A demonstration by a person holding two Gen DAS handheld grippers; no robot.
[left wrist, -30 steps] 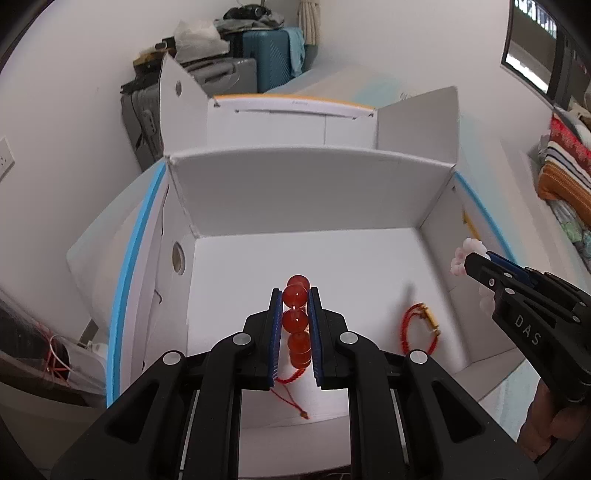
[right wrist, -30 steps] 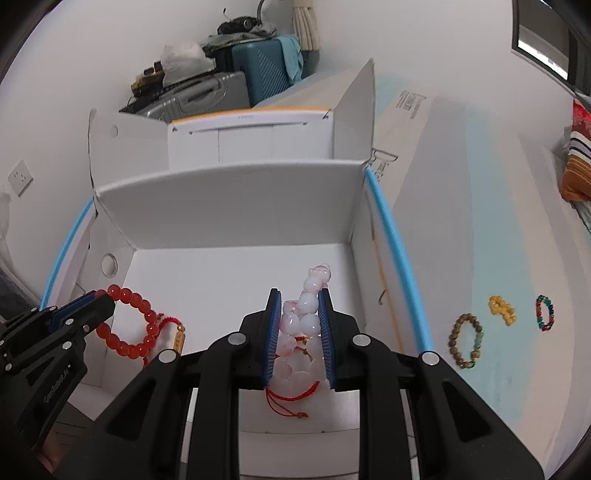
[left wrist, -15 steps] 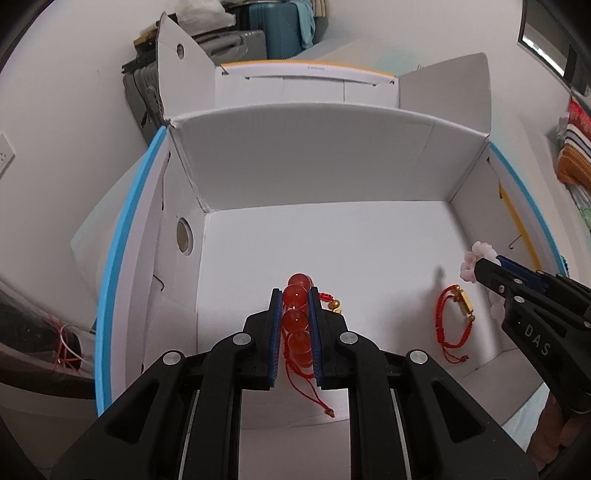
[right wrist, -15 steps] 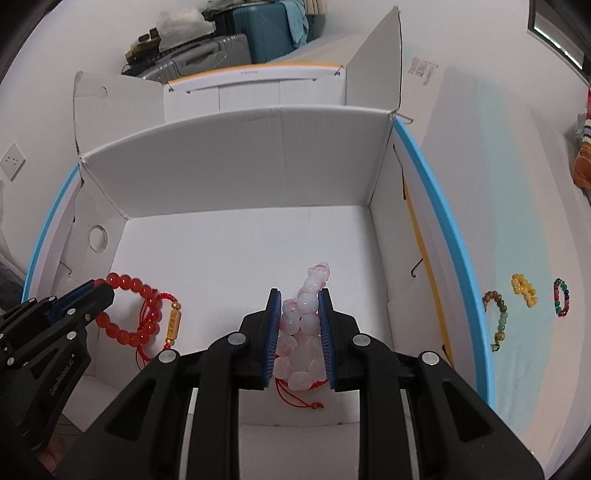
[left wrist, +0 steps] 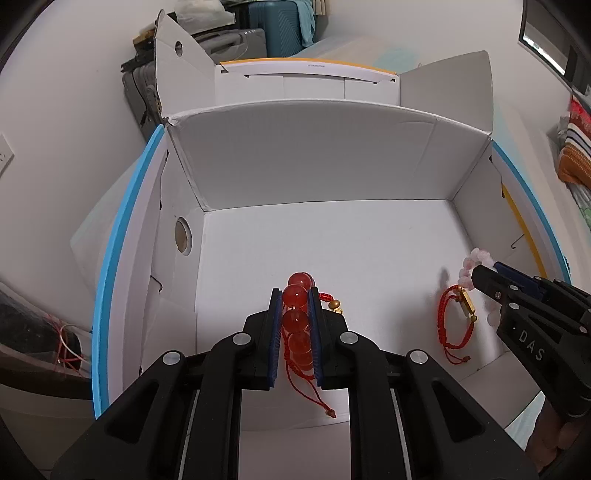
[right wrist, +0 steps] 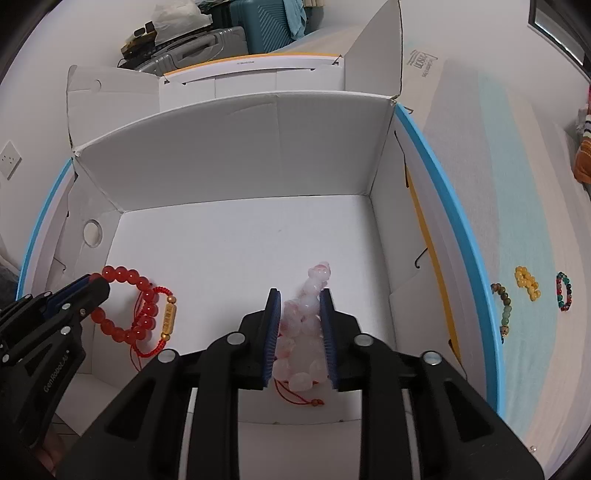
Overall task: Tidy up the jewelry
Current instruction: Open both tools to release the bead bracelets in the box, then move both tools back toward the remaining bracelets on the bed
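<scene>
My left gripper (left wrist: pixel 294 295) is shut on a red bead bracelet (left wrist: pixel 296 319) and holds it low inside the open white cardboard box (left wrist: pixel 314 170); it also shows in the right wrist view (right wrist: pixel 125 306). My right gripper (right wrist: pixel 300 297) is shut on a pale pink bead bracelet (right wrist: pixel 304 332) inside the same box (right wrist: pixel 243 147), near its right side. A red cord bracelet with a gold tube (left wrist: pixel 456 317) lies on the box floor between the grippers, also visible in the right wrist view (right wrist: pixel 168 317).
Outside the box to the right, a brown-green bead bracelet (right wrist: pixel 504 308), a yellow bead bracelet (right wrist: pixel 527 282) and a dark red-green bracelet (right wrist: pixel 564 291) lie on the light surface. Box flaps stand up behind. Suitcases (left wrist: pixel 258 33) are stacked against the far wall.
Both grippers have moved forward and down into the box with their bracelets still held. The box now fills more of both views.
</scene>
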